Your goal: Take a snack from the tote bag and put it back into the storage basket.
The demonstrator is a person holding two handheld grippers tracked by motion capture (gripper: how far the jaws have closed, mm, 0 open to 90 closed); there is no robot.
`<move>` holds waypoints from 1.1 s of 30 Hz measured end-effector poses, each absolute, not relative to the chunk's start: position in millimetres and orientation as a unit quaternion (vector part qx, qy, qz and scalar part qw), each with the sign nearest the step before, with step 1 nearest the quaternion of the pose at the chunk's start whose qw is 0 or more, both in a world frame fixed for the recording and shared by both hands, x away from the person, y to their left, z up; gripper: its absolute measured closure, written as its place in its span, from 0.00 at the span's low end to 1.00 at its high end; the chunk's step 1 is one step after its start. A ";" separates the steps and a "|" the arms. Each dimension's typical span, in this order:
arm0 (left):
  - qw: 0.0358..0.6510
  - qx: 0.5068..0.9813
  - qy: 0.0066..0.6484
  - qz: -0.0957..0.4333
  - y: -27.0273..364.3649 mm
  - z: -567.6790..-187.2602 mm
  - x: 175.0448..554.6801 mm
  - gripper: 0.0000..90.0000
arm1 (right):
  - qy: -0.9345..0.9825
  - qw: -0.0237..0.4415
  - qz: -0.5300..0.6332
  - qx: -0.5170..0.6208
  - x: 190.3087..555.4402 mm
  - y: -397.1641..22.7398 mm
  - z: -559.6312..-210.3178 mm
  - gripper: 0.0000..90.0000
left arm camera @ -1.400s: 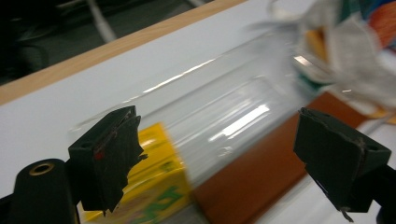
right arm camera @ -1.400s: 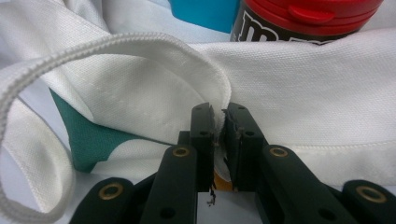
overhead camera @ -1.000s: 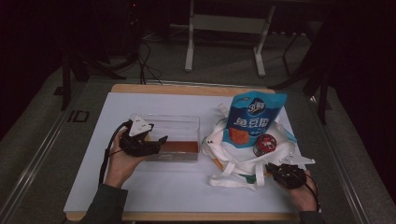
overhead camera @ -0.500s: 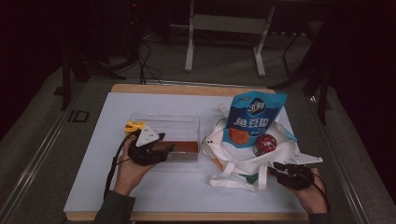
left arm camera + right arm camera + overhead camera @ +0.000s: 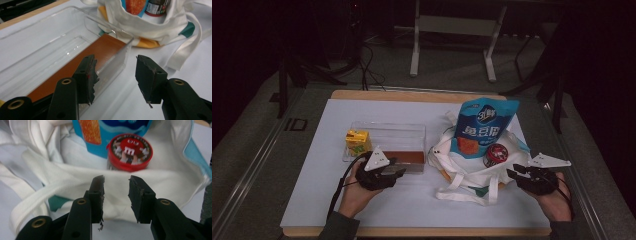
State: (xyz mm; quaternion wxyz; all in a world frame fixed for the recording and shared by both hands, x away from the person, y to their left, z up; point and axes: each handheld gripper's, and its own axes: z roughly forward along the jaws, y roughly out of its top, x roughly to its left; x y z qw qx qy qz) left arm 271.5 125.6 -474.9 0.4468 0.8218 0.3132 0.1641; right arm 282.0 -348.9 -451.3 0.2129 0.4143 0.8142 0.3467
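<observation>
Tote bag, white cloth with teal and orange patches, is lying open on the right half of the table, and you are holding your right gripper just beside its right edge. In the right gripper view the bag's white cloth is lying right ahead of the black fingertips; the jaws are standing apart with nothing pinched between them, and they have just been opening. Beyond the cloth, the round red-lidded candy tub is sitting inside the bag, with the blue snack pouch leaning behind it. On the high view that pouch is standing upright in the bag with the tub at its right foot. Over on the left, you are lowering your left gripper at the near right corner of the clear plastic box. In the left gripper view the jaws are straddling that corner wall: one finger is hanging over the brown slab on the box floor, the other is standing outside over the table. The jaws have just been closing, yet the pads are not pressing the wall. A yellow drink carton is standing in the box's far left corner.
</observation>
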 end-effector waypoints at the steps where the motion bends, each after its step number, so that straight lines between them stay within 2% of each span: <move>1: 0.446 0.823 0.311 0.164 125.9 -477.7 270.0 0.56 | 0.813 0.212 0.350 0.414 284.7 -348.6 -449.7 0.70; 15: 0.426 0.843 0.298 0.134 125.4 -517.2 262.8 0.57 | 0.813 0.220 0.344 0.415 319.7 -343.5 -434.4 0.68; 22: 0.411 0.850 0.301 0.132 127.9 -530.9 268.7 0.57 | 0.796 0.214 0.367 0.431 339.5 -345.0 -427.6 0.56; 33: 0.413 0.849 0.303 0.130 130.7 -539.0 272.1 0.56 | 0.778 0.194 0.405 0.439 369.1 -340.9 -422.9 0.49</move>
